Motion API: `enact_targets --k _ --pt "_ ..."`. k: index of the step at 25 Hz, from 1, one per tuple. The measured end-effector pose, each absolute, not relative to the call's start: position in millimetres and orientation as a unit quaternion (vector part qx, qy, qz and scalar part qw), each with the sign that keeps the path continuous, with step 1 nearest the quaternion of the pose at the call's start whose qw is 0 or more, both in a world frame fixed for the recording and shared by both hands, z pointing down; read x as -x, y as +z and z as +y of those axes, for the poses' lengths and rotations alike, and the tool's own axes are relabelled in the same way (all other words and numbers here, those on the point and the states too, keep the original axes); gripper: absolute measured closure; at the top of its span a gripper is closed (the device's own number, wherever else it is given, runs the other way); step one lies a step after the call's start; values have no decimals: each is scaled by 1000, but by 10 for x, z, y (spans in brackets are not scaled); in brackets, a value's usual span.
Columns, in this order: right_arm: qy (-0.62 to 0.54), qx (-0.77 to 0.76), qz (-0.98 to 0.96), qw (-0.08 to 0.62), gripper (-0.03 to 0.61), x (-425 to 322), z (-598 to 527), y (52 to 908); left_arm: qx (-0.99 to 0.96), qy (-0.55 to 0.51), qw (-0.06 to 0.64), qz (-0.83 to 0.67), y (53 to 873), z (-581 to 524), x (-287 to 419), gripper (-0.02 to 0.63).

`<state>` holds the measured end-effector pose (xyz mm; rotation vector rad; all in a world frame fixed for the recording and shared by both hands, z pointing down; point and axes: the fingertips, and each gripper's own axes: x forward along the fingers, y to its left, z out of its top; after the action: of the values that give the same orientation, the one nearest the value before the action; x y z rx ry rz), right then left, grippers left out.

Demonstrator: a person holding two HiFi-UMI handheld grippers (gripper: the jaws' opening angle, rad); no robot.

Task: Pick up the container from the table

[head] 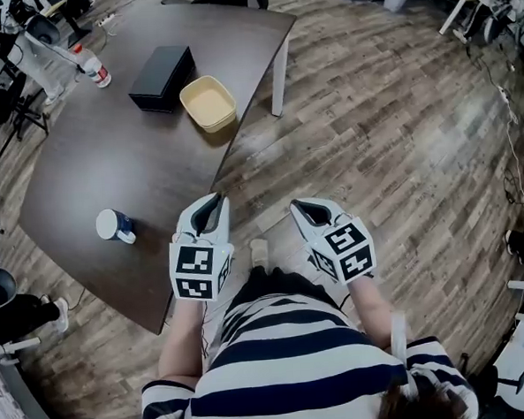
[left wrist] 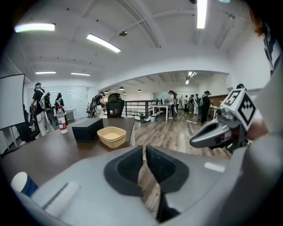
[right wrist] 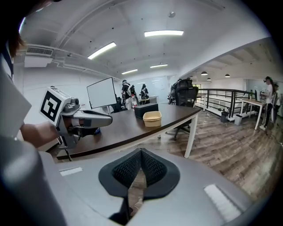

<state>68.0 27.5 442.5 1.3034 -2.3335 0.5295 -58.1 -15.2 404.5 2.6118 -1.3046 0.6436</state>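
Both tools are drawn in close to the striped shirt (head: 288, 353), over the wood floor (head: 373, 135) just off the tabletop's (head: 108, 160) near right corner. It reads as a carry posture, with the reach not yet begun. Left gripper (head: 211, 209): jaws together at the tips, only floor showing through the sliver below them, nothing held. Right gripper (head: 313, 212): the same, pads meeting and empty. Both noses point roughly toward the table, which suits an approach from this side. Nearest item on the tabletop is a blue-and-white cylinder (head: 114, 226) lying by the near left edge, well apart from the target and no hindrance. Further in, the container (head: 208, 103), a shallow tan tub, open and apparently empty, sits upright at the right edge toward the far right corner, above the white table leg. A black box (head: 161, 77) lies just beside it on the left; whether the two touch I cannot tell. My judgement: the tub's edge position leaves its right and near rims free, so a jaw could take a wall from there, whereas the box crowds the left side. The jaws must part first. A clear bottle (head: 95, 69) stands by the far left edge, and people (left wrist: 37, 106) stand beyond it, well clear of the work.
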Motion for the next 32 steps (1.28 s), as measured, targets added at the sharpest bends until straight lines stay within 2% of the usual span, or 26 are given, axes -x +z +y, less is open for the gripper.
enact_targets --k 15,32 --pt "213 -447 -841 219 580 -395 -788 4562 -879 249 59 -402 4133 -1326 608 614" --pt "232 -424 -844 234 580 -331 -1555 4795 -871 302 52 -385 4504 -2047 571 614"
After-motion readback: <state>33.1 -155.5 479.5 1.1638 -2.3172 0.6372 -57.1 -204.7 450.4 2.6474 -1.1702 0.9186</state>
